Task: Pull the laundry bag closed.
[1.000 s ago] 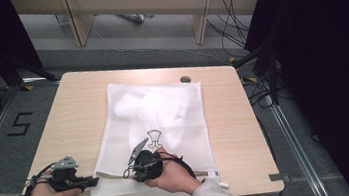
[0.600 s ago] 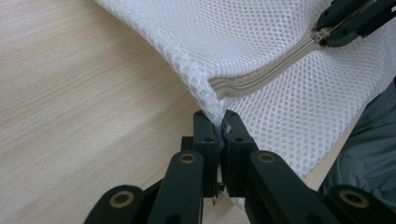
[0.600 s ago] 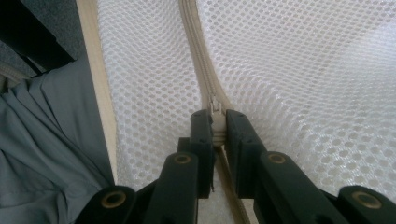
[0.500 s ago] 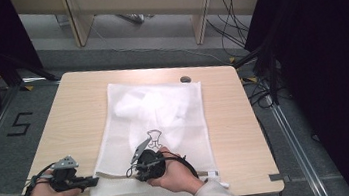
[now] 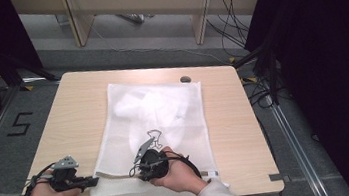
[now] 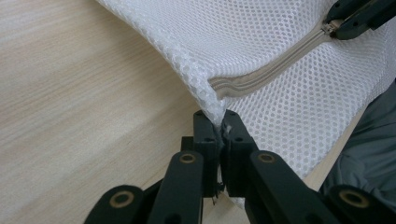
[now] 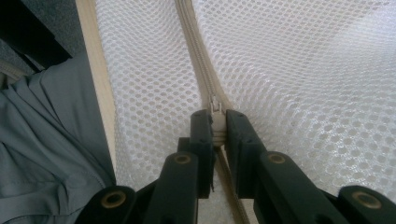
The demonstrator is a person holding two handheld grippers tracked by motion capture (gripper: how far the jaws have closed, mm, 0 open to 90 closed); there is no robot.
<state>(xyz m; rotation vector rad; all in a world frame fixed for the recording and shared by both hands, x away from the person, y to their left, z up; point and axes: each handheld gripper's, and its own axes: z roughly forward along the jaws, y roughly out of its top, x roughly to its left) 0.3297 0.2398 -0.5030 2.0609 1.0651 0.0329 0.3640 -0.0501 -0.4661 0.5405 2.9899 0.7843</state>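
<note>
I have the mesh bag (image 5: 158,125) flat on the bench (image 5: 77,105); left gripper (image 6: 218,126) pinches its corner, right gripper (image 7: 215,122) clamps the zipper pull (image 7: 214,105). Soft, light mesh; hold taut.

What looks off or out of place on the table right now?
Nothing stands out. The mesh laundry bag lies flat on the table; the left gripper pinches its corner and the right gripper holds the zipper pull.
</note>
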